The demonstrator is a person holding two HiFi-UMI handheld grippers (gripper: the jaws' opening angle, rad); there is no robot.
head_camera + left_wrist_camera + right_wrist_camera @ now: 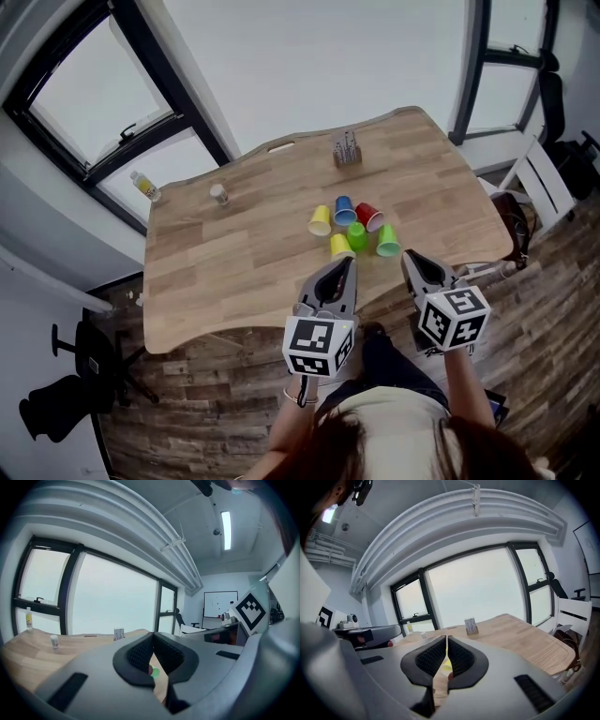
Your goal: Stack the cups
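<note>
Several plastic cups lie in a cluster on the wooden table (234,272): a yellow cup (320,220), a blue cup (344,210), a red cup (368,217), a second yellow cup (340,246), a green cup (357,235) and another green cup (387,241). My left gripper (349,262) hovers just in front of the cluster, shut and empty. My right gripper (410,257) sits near the right-hand green cup, also shut with nothing in it. In the left gripper view the left gripper (152,635) has its pads meeting. The right gripper (446,638) shows the same in its own view.
A small card holder (347,150) stands at the table's far side and a little white bottle (218,194) at far left. A yellow-labelled bottle (145,187) rests on the window sill. A white chair (539,183) stands to the right of the table.
</note>
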